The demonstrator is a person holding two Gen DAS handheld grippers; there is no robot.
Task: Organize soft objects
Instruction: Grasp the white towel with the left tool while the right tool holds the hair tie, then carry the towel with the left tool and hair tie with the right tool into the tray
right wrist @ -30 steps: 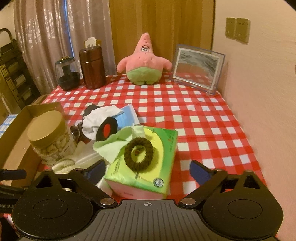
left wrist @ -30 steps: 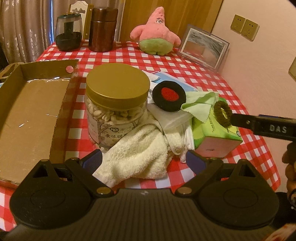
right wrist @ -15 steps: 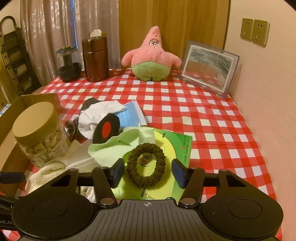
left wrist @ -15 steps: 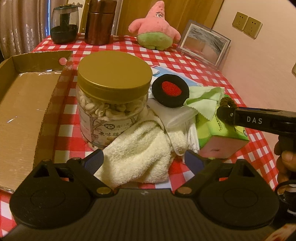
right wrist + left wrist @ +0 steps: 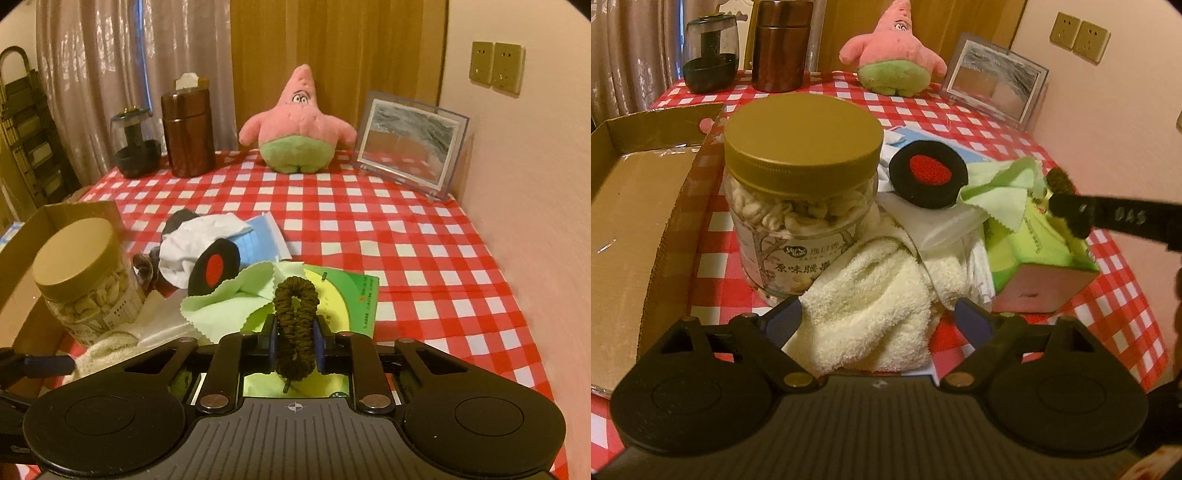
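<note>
Counter (image 5: 424,236) under a red-white check cloth, wall along its right edge; right half and the far middle are bare cloth, the clutter sits left of centre. Cardboard box (image 5: 631,206) open-topped on the left edge, inside bare, its near wall just beside the jar (image 5: 801,206). Jar upright, gold lid on, touching the towel (image 5: 871,306) heaped at its foot. Left tongs (image 5: 877,325) wide apart and closing, towel between the jaws, pads not on it yet. Tissue box (image 5: 354,295) green, right of the towel, with open cloth beyond it toward the wall. Green cloth (image 5: 229,306) draped over the tissue box's left corner. Black disc with red centre (image 5: 929,177) leans on white fabric behind the green cloth, blue mask (image 5: 262,243) behind that. Plush (image 5: 299,129), brown canister (image 5: 188,133), dark glass jar (image 5: 135,147) and picture frame (image 5: 410,144) line the back edge, well apart from the pile. Scrunchie (image 5: 295,325) on top of the tissue box, squeezed into a tall narrow loop between the right tongs (image 5: 295,347); jaws closing, both pads pressing its sides. In the left view the scrunchie bulges at the right tongs' tip, above the tissue box's right end.
</note>
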